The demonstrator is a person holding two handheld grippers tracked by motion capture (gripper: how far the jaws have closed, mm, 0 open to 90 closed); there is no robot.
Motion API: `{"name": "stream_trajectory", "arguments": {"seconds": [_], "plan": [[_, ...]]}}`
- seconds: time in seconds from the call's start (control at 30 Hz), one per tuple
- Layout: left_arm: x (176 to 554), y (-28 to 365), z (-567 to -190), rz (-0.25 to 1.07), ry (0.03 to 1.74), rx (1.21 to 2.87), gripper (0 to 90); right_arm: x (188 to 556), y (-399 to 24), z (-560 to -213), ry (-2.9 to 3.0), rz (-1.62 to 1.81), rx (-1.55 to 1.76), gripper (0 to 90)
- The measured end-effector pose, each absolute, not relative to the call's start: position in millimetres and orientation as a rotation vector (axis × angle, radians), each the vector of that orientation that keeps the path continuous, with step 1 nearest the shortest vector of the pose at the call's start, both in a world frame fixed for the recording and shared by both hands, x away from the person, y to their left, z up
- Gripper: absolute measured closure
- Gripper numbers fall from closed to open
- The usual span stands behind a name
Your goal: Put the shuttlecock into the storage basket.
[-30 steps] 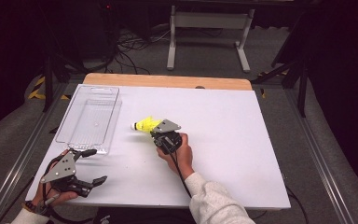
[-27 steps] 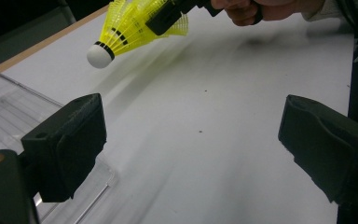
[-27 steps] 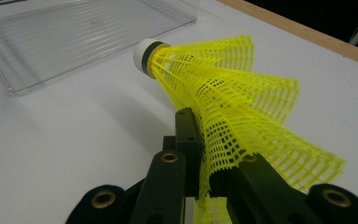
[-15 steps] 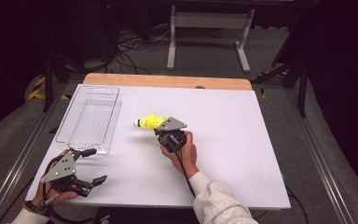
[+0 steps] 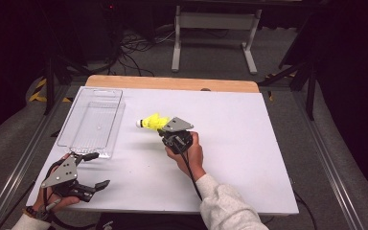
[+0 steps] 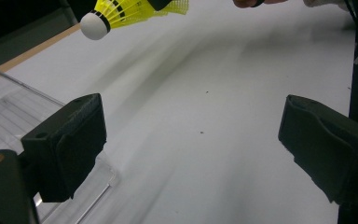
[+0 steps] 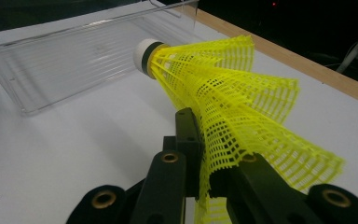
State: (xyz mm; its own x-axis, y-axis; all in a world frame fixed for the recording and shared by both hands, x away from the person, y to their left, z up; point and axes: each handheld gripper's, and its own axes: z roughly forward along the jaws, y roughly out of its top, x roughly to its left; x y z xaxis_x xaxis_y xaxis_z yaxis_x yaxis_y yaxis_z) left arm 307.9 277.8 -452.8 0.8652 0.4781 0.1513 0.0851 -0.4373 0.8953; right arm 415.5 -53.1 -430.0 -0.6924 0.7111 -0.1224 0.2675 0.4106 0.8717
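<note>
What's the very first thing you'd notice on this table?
The bright yellow shuttlecock jumps out: it sits near the middle of the white table, pinched by its net skirt in the right tool, with its white tip pointing toward the clear plastic tray at the table's left. Down at the near left corner, the left tool waits with its jaws wide apart and nothing between them.
</note>
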Motion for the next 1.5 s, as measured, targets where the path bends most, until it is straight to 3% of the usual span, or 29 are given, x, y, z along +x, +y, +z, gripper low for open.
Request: {"name": "stream_trajectory", "arguments": {"seconds": [1.5], "plan": [[297,288,-454,0.489,0.446,1.977,8.3,427,-4,-411,2.244,1.349,0.712,87.8]]}}
